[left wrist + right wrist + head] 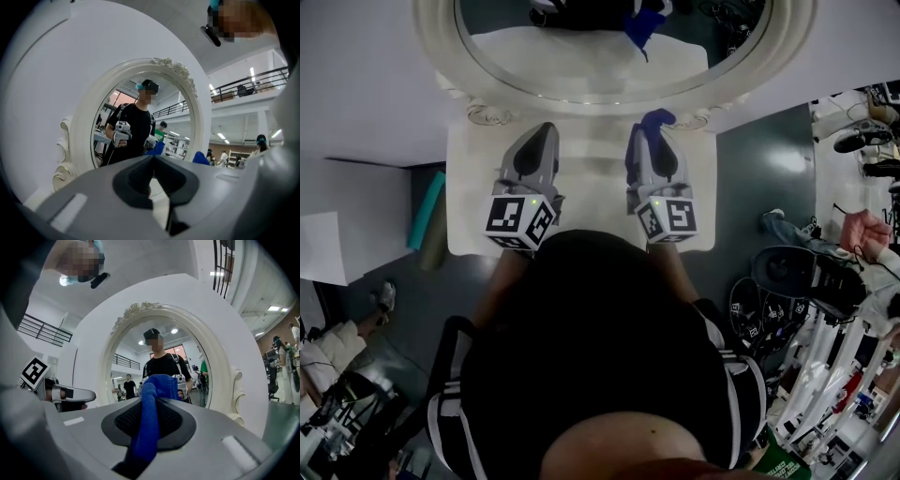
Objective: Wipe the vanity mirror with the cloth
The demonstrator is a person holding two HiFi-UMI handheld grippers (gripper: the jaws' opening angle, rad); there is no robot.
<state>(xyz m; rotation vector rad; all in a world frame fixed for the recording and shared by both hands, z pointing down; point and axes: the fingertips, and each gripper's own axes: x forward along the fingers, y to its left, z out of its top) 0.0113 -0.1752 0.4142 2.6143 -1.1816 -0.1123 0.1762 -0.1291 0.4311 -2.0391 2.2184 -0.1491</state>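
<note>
From the head view, both grippers sit side by side over the white bench [591, 192], pointing at the mirror [581, 56] that stands at its far edge. The left gripper [546, 136] is on the left and shows nothing at its tip. The right gripper [651, 141] is on the right, and a blue cloth [657, 119] pokes out past its tip, just short of the mirror's white frame [487, 103]. The glass shows the cloth's blue reflection.

Over to the left gripper view: the fingers [136, 180] come together at the tips with nothing between them, only a thin sliver of bench showing lower down. Straight ahead stands the oval mirror [136, 93], upright, with its carved frame [84, 126] curling at the left side. The person [136, 126] in a black shirt shows up in the reflection, a gripper in each hand.

Now the right gripper view: the fingers [176, 420] are clamped on the cloth [149, 427], which runs up between the dark pads and bunches above the tips. The mirror [131, 357] is right in front, apart from the cloth, with the person reflected in it. At the left edge the left gripper [82, 393] reaches forward, its marker cube [33, 372] behind it
</note>
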